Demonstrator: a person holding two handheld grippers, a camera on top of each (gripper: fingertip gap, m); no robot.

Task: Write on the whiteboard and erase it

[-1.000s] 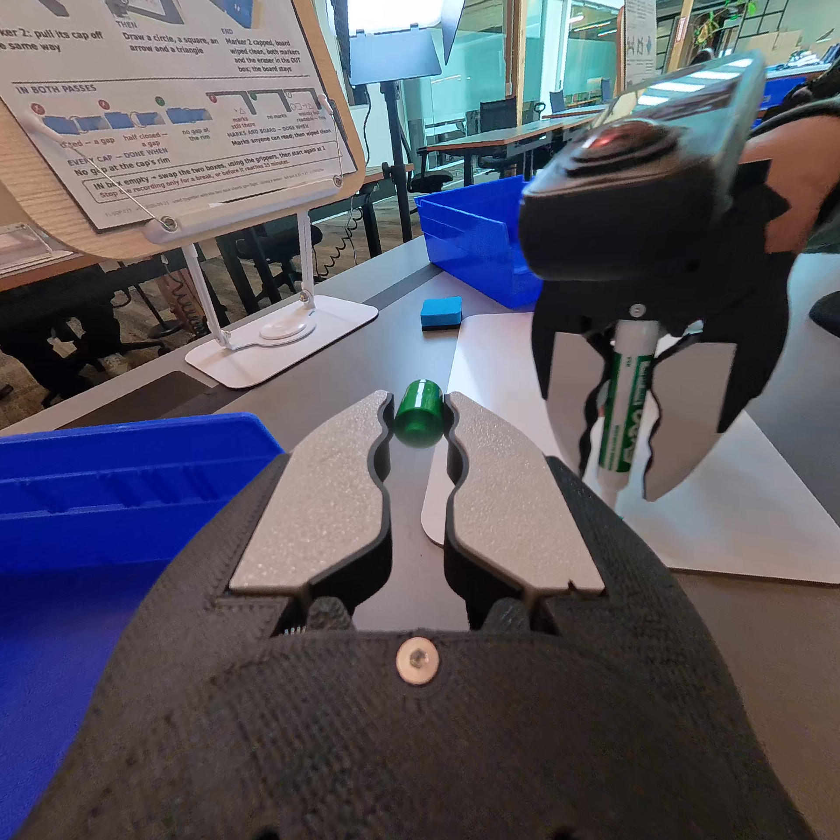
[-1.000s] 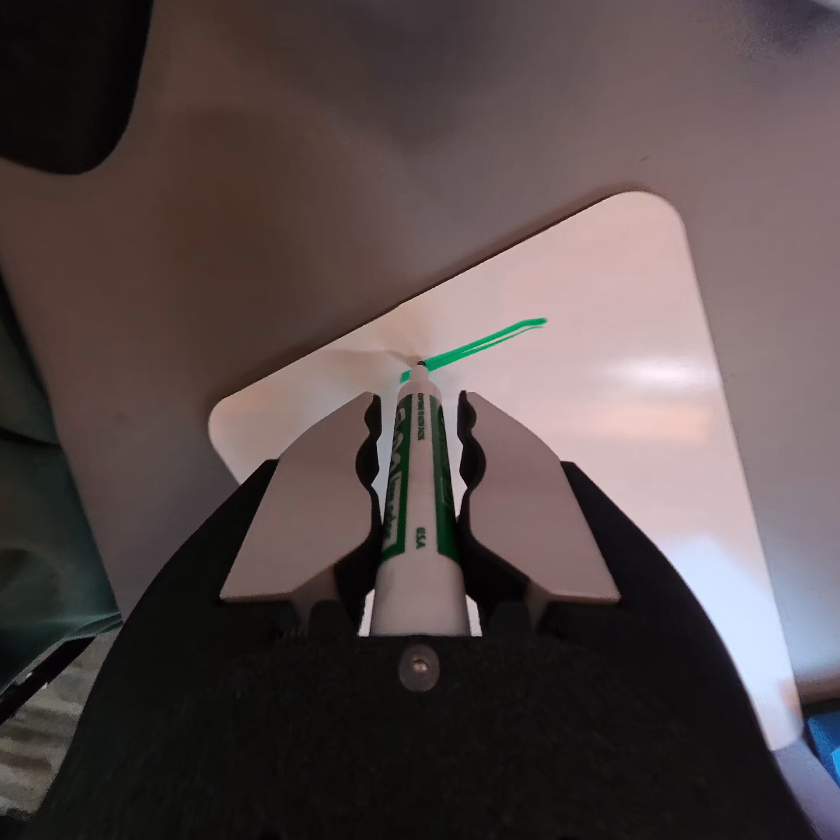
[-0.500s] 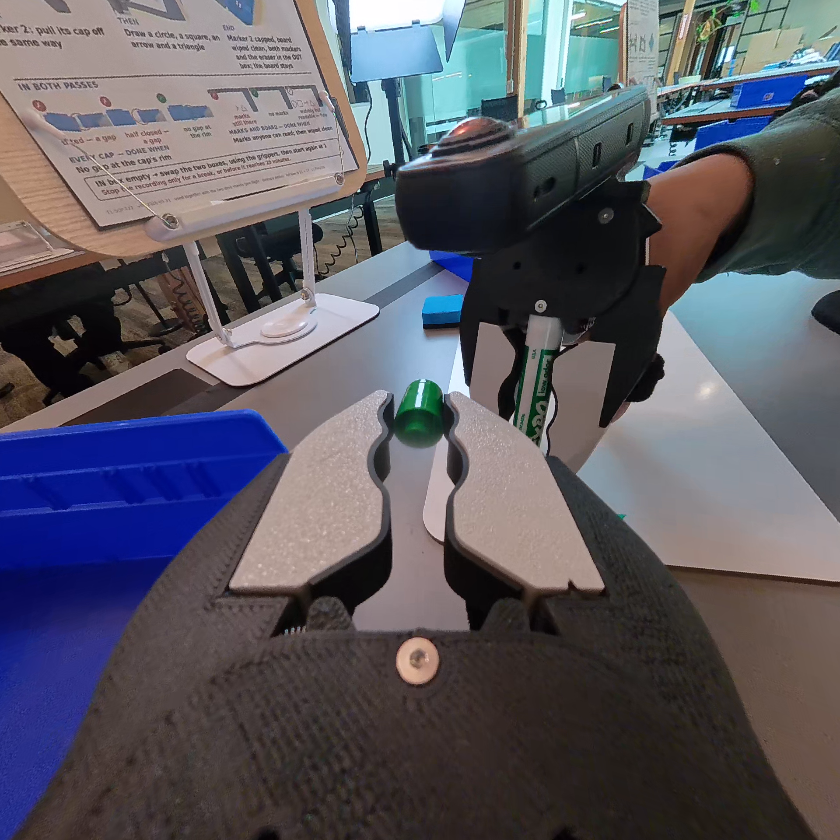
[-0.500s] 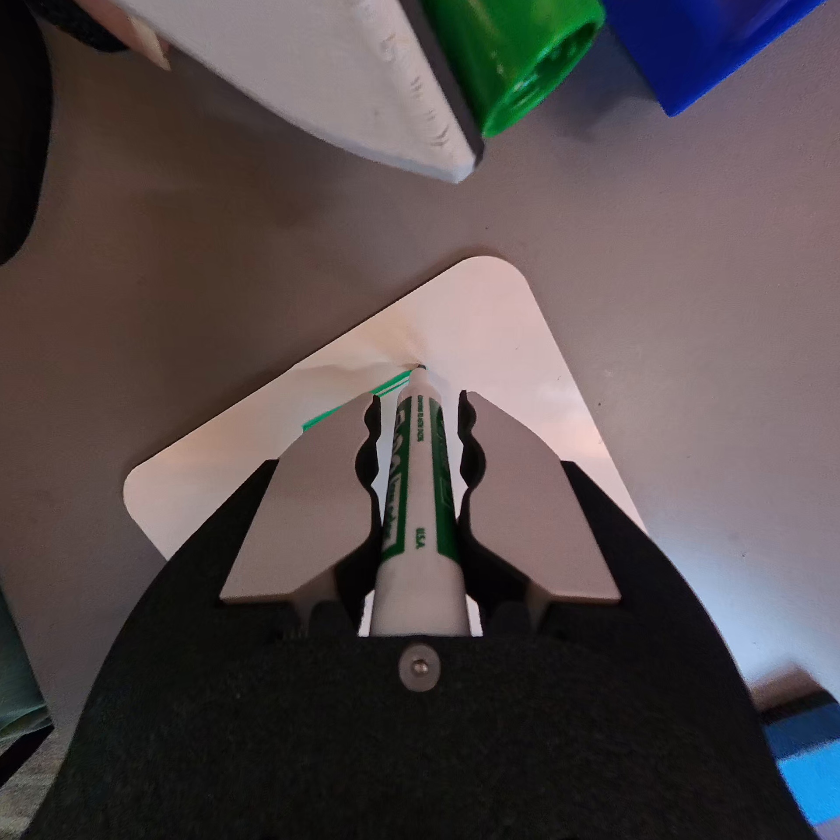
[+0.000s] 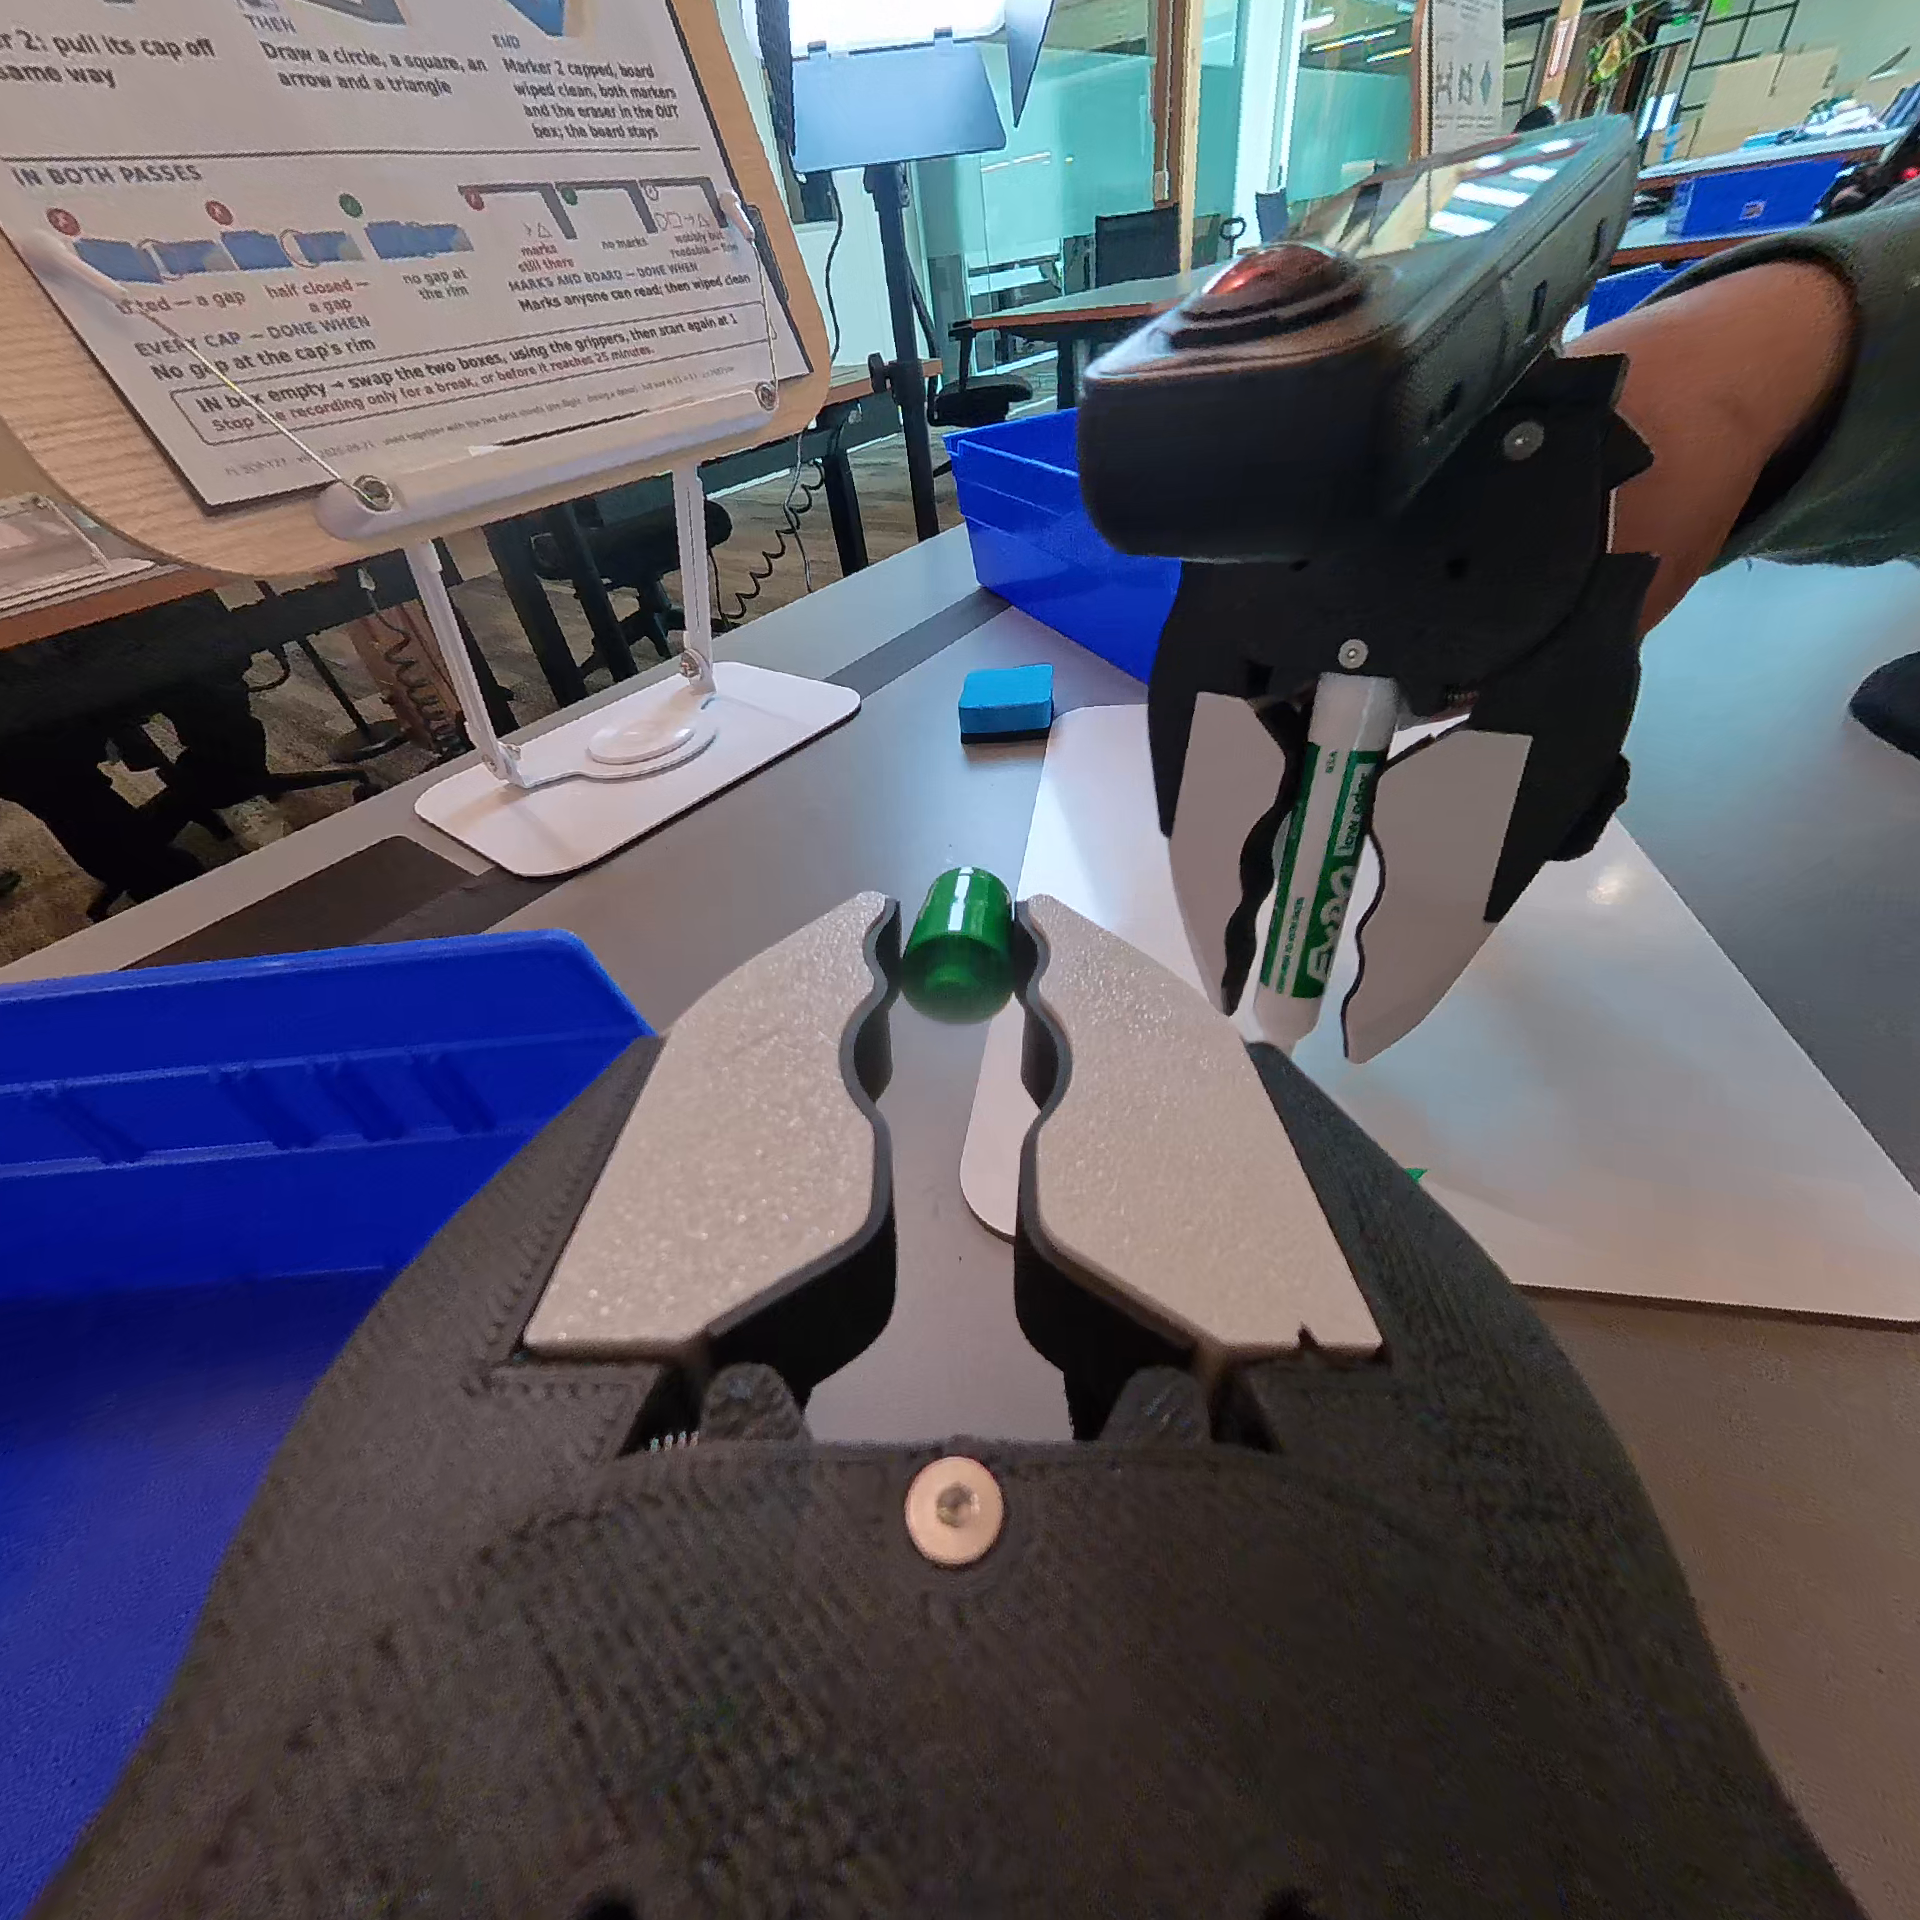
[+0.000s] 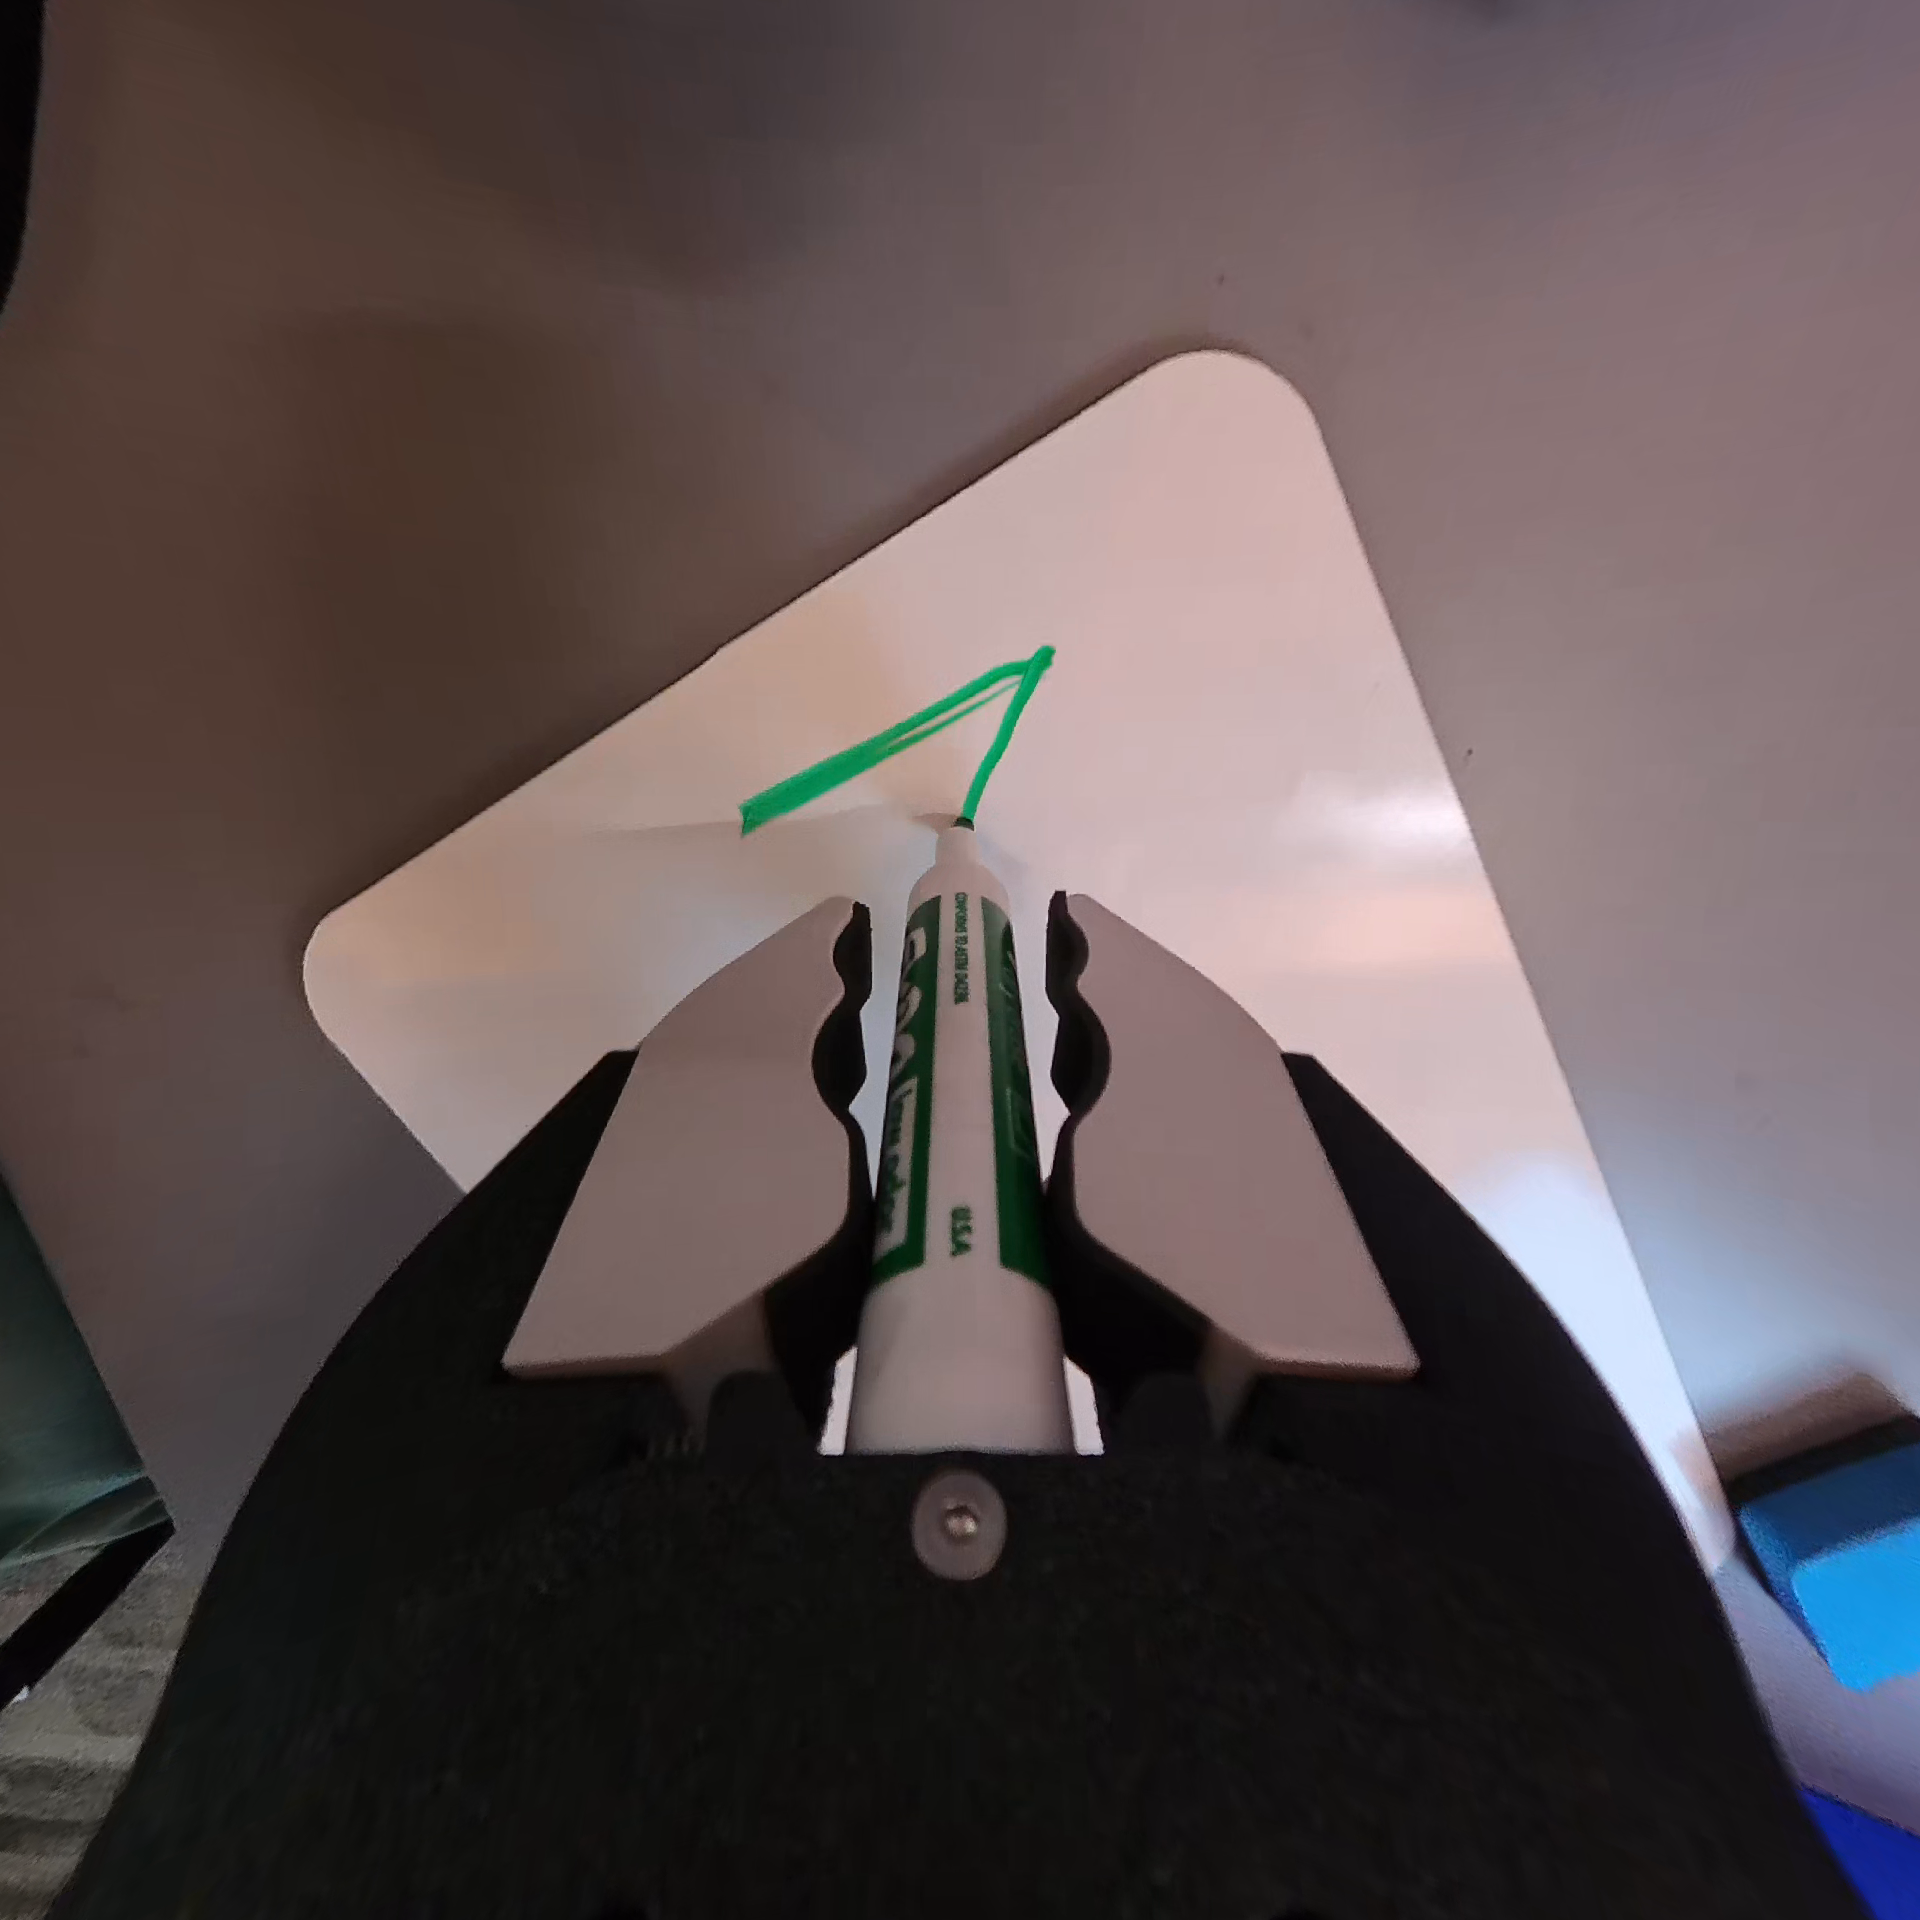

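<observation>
My left gripper (image 5: 956, 914) is shut on a green marker cap (image 5: 956, 961), pinched at the fingertips just above the grey table. My right gripper (image 6: 956, 909) is shut on a white-and-green marker (image 6: 961, 1091), which points down with its tip touching the white whiteboard (image 6: 1247, 935). Green strokes (image 6: 883, 764) form an open angle on the board: a long line and a shorter one that ends at the tip. The left wrist view shows the right gripper (image 5: 1299, 1023) with the marker (image 5: 1320, 862) upright over the board (image 5: 1558, 1091), close to the right of my left fingers.
A blue eraser (image 5: 1006, 703) lies at the board's far corner and also shows in the right wrist view (image 6: 1839, 1579). A blue bin (image 5: 260, 1091) sits at my left, another blue bin (image 5: 1049, 520) behind the eraser. A white stand (image 5: 623, 758) holds an instruction sheet. My right fingertips sit around 12 cm from my left ones.
The right gripper swept the marker towards my left gripper along the first line, then back. A second green stroke now runs from the line's far end to the tip. My left gripper stayed still.
</observation>
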